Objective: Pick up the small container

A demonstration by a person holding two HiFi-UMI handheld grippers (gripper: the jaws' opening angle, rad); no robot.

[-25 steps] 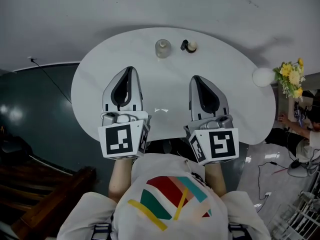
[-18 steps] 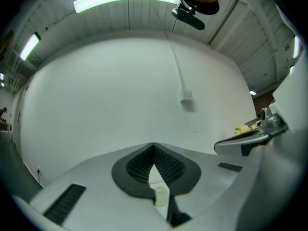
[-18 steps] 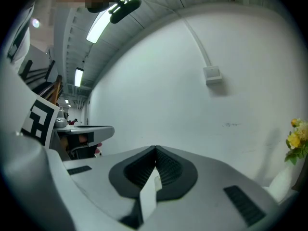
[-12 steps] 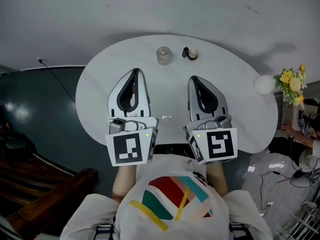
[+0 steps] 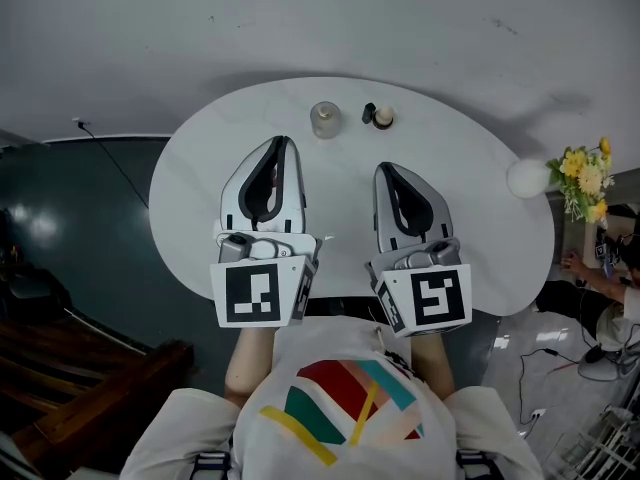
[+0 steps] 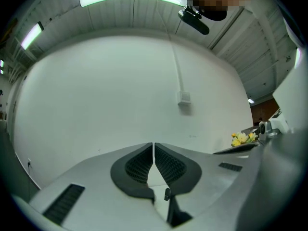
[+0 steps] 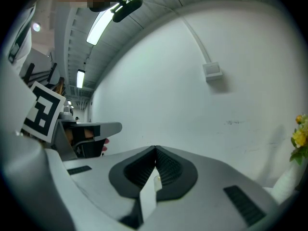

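Note:
The small clear container [image 5: 325,119] stands upright at the far side of the white oval table [image 5: 470,218]. Just right of it sit a small dark piece and a cream one [image 5: 378,116]. My left gripper [image 5: 284,144] hovers over the table with its tip a short way in front and to the left of the container, shut and empty. My right gripper [image 5: 385,169] is further back and to the right, also shut and empty. The left gripper view shows the left gripper [image 6: 153,145] against a white wall only. The right gripper view likewise shows the right gripper [image 7: 155,148] against it.
A white ball [image 5: 524,179] and yellow flowers [image 5: 580,168] sit past the table's right end. Dark wooden furniture [image 5: 80,368] lies at the lower left, and a cable [image 5: 110,163] runs on the floor. A wall box [image 6: 184,97] hangs ahead.
My left gripper has moved forward and to the right, closer to the container. The right gripper has stayed about where it was. Both stay shut.

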